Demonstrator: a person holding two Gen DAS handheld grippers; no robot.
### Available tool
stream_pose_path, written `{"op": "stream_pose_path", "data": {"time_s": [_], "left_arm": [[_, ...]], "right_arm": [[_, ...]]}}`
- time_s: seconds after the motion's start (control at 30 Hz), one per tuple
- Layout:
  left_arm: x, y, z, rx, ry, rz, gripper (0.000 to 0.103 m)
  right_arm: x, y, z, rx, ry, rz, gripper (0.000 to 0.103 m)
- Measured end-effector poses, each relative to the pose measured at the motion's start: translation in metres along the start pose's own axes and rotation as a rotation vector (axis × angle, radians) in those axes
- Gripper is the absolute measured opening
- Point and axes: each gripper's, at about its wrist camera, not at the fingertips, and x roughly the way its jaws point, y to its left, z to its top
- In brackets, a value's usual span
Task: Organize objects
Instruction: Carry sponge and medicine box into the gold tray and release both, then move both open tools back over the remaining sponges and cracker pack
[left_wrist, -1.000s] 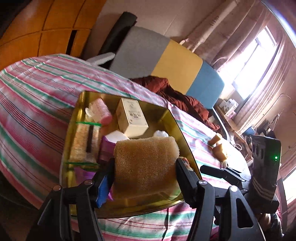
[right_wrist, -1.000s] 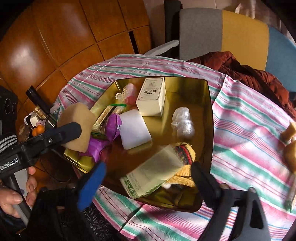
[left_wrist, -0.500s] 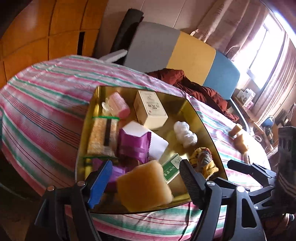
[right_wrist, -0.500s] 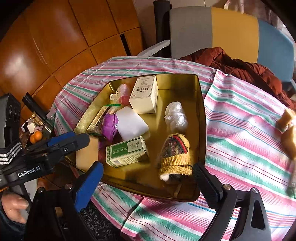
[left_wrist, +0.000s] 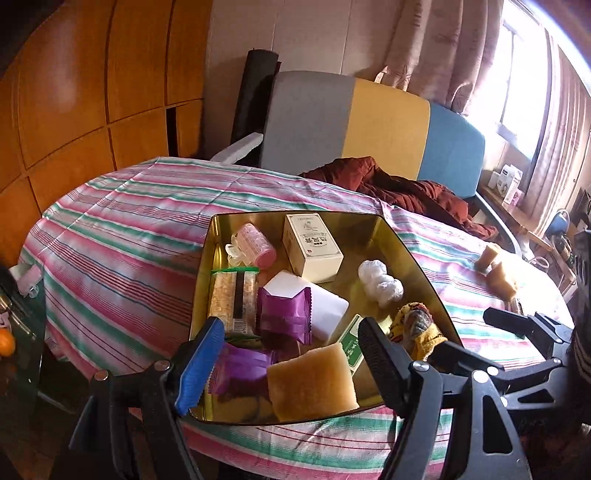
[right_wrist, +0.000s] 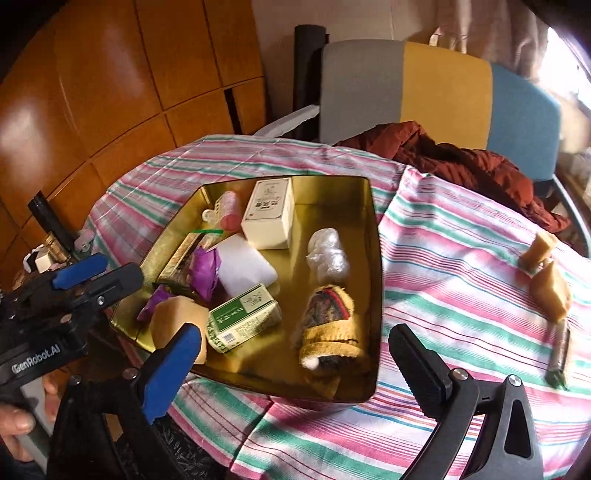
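Two sponge pieces (right_wrist: 550, 288) are left out on the striped tablecloth (right_wrist: 461, 295), well right of the gold tray (right_wrist: 376, 280), so they're best reached by the right gripper (right_wrist: 291, 363), whose jaws have just been spread wide and empty.

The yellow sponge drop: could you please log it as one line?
left claw: open, empty | yellow sponge: lying in gold tin | right claw: open, empty

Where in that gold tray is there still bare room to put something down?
The tray's far corner behind the cream box is bare, and so is a strip between the plastic bundle and the tray's wall. The side with the purple packets and sponge is crowded.
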Motion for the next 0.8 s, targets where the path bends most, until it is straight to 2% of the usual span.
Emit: {"op": "stream_pose_path", "data": {"time_s": [0.53,0.8], "left_arm": [[-0.01,-0.027,-0.002,0.084,-0.014,-0.004,0.076],[-0.011,-0.045,0.002,0.129,-0.014,-0.032,0.076]], "right_arm": [[-0.018,-0.018,-0.003,0.037,-0.046,-0.061,0.103],[-0.025,-0.056,-0.004,0.107,-0.039,-0.127,0.103]]}}
